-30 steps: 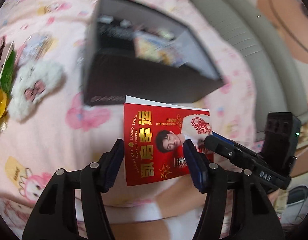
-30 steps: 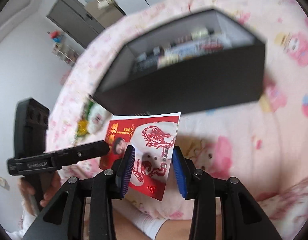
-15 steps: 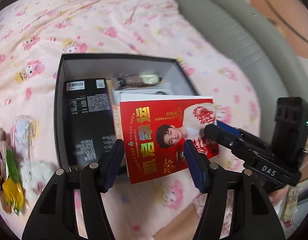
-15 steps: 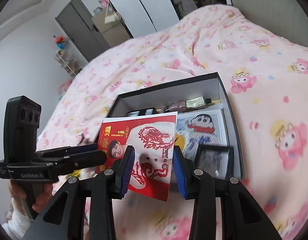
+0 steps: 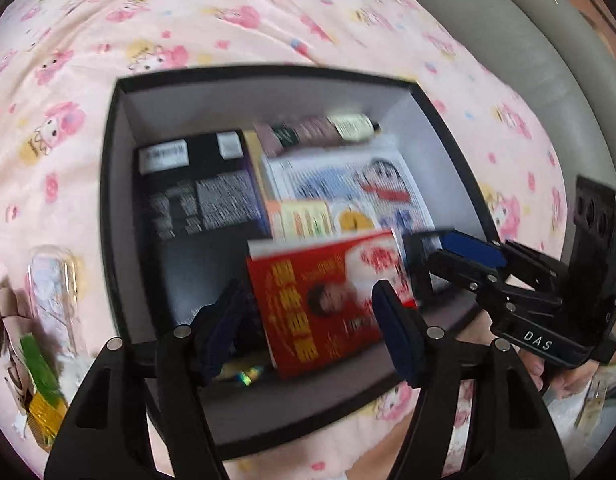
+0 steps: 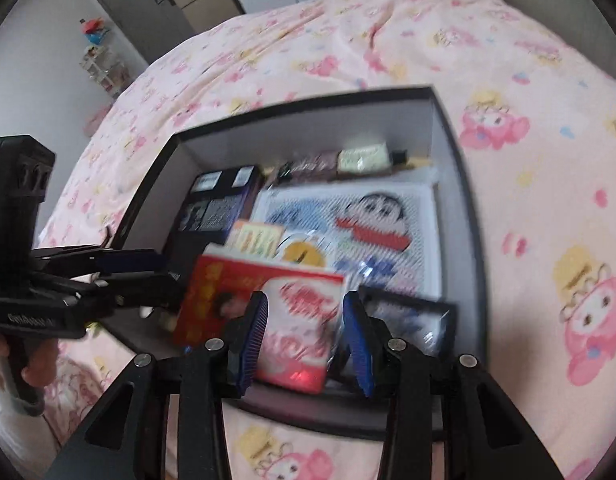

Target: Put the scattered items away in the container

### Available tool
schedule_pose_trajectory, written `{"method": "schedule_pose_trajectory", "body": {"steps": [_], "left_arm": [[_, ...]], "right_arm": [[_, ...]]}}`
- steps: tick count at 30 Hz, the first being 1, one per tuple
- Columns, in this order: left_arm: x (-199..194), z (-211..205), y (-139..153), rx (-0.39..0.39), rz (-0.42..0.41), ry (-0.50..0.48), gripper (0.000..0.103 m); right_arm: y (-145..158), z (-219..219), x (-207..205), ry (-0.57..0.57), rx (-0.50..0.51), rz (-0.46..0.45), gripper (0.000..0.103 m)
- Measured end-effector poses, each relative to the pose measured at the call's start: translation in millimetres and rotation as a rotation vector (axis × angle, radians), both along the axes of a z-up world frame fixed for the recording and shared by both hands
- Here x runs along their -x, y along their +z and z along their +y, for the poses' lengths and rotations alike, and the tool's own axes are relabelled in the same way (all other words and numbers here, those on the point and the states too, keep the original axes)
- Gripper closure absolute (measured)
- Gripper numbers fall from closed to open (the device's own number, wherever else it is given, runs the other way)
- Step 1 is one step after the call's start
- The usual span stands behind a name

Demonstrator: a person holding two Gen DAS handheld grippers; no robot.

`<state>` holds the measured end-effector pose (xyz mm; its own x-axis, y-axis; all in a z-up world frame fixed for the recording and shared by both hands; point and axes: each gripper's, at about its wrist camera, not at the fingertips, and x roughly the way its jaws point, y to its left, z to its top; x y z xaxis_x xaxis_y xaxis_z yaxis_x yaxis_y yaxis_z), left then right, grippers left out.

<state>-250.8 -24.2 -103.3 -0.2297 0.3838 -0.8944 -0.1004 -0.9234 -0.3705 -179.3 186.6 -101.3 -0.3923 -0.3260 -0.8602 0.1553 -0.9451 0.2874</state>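
A red printed card (image 5: 328, 300) tilts inside the black box (image 5: 111, 200), over its near part; it also shows in the right wrist view (image 6: 267, 312). My right gripper (image 6: 303, 340) is open, its blue pads either side of the card's edge; from the left wrist view it (image 5: 464, 252) sits at the card's right end with jaws parted. My left gripper (image 5: 312, 328) is open and empty above the box's near wall. The box (image 6: 456, 184) holds a dark carton (image 5: 199, 200), a cartoon picture (image 6: 368, 216), a tube (image 5: 320, 130) and small packets.
The box stands on a pink cartoon bedsheet (image 5: 227, 12). Left of it lie a clear packet (image 5: 53, 284), a green and gold wrapper (image 5: 43, 384) and other small items. A grey padded headboard (image 5: 548, 60) runs along the right. Cupboards (image 6: 155, 4) stand beyond the bed.
Both grippers moved forward and down over the box. The right gripper opened and the red card dropped from above the box into it.
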Motion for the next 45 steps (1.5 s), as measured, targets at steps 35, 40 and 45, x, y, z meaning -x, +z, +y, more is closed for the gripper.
{"method": "schedule_pose_trajectory", "body": {"steps": [35,40,45], "left_arm": [[-6,24,-15,-0.047,0.014,-0.054,0.044],[-40,36,34,0.128,0.220,-0.012,0.035],[-71,34,66,0.165,0.334,0.034,0.031]], "right_arm": [[-6,-4,1,-0.074,-0.067,-0.105,0.068],[42,1,-36,-0.141,-0.077,0.044,0.065],[85,8,-67,-0.198,-0.097,0.165,0.058]]}}
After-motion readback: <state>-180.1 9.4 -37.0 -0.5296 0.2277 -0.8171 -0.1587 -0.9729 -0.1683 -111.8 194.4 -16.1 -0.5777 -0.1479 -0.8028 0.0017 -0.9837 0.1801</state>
